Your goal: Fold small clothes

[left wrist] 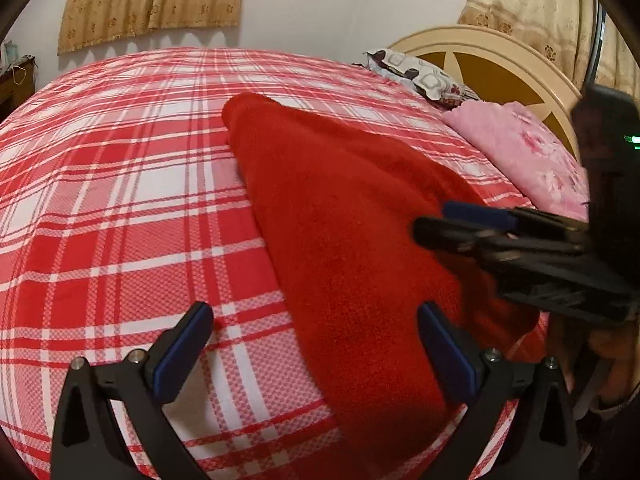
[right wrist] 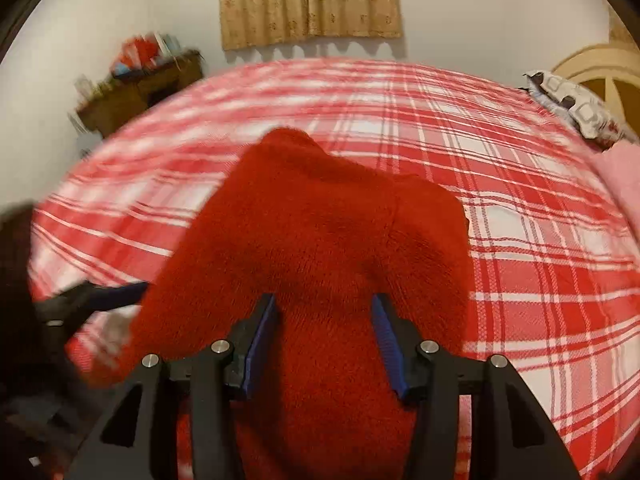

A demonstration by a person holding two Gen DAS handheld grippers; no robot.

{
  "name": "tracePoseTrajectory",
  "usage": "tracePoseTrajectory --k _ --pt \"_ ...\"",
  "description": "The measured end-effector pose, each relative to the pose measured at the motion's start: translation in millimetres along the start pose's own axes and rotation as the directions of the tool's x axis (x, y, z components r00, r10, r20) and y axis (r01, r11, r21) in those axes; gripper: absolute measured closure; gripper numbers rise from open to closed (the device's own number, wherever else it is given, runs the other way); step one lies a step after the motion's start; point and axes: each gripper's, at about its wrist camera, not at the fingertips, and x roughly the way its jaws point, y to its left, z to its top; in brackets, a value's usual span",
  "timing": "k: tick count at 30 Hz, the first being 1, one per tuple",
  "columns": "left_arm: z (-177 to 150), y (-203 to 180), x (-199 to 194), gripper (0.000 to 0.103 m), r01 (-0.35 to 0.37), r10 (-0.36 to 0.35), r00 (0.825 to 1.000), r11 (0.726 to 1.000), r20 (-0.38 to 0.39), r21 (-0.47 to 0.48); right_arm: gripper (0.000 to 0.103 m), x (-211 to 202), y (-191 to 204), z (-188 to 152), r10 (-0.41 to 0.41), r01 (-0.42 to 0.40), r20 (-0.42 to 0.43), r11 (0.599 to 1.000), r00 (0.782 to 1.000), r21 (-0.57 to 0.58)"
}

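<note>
Red fleece garment [left wrist: 340,220] is lying long-axis away; right gripper [right wrist: 324,344], jaws apart, is hovering nearer than left gripper [left wrist: 316,352], also apart.

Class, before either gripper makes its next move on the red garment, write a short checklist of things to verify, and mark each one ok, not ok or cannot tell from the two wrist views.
1. Left gripper open, holding nothing: ok, jaws stand wide apart.
2. Right gripper open over the cloth: ok, jaws apart with fabric showing between them.
3. Red garment lying on the plaid bedsheet: ok.
4. Garment spread flat, without bunching: not ok, its near part looks humped.
5. Garment clear of the pink blanket: ok, sheet shows between them.
6. Folds already made: cannot tell.
</note>
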Motion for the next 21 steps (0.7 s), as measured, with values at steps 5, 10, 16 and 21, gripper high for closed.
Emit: tracePoseTrajectory --k 5,10,16,21 --pt "-0.4 -0.4 0.8 0.0 0.015 -0.015 1.0 1.0 -0.01 -0.003 0.038 -29.5 -36.6 1.4 0.082 -0.095 0.097 0.985 0.992 0.146" --pt "2.5 -3.3 6.5 0.0 0.032 -0.032 0.999 0.999 -0.026 -0.002 0.036 -10.7 -87.1 3.2 0.134 -0.154 0.086 0.934 0.987 0.323" --pt "1.3 -4.8 10.5 0.0 0.037 -0.037 0.998 0.999 -0.05 -0.003 0.036 25.5 -115.7 2.8 0.181 -0.183 0.045 0.888 0.982 0.423" --pt "-0.6 -6.7 10.5 0.0 0.032 -0.032 0.998 0.999 -0.054 0.009 0.032 46.0 -128.9 8.7 0.229 -0.226 0.053 0.848 0.972 0.479"
